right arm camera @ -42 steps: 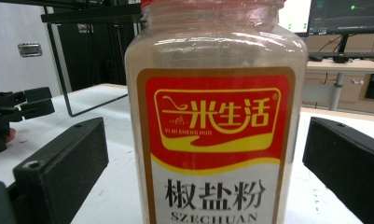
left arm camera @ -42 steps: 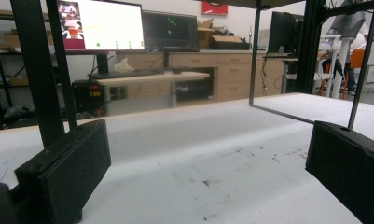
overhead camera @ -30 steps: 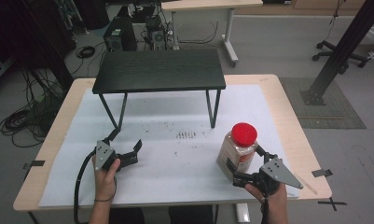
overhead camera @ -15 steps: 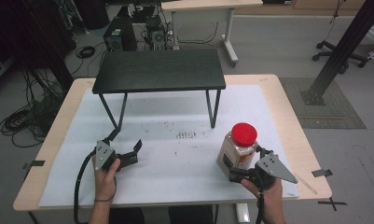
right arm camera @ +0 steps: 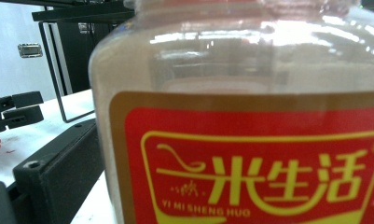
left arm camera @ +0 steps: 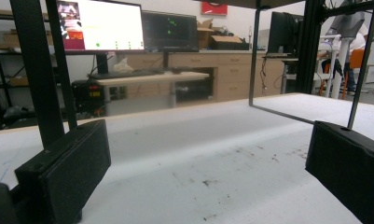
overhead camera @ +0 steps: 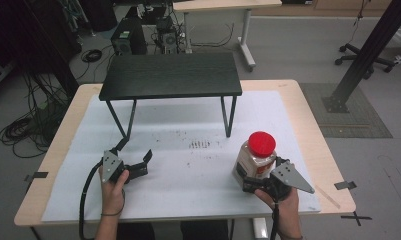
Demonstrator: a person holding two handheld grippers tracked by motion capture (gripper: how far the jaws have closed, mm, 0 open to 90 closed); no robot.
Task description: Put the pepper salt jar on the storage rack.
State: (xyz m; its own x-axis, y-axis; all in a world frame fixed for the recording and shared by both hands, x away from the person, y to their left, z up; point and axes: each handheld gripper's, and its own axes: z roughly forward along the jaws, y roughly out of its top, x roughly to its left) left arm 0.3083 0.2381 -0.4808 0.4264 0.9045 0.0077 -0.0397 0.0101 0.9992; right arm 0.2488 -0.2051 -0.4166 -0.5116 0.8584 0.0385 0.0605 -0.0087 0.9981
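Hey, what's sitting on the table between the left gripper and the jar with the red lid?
Nothing: in the high view, bare white mat separates left gripper from jar.

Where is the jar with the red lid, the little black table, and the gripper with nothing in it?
Clear jar with red lid (overhead camera: pixel 261 144): high view, on the lid.
Small black table (overhead camera: pixel 171 75): high view, on its top.
Left gripper (overhead camera: pixel 136 161): high view, between its open jaws.

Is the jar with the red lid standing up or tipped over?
Standing up: the jar sits on the table with its red lid on top.
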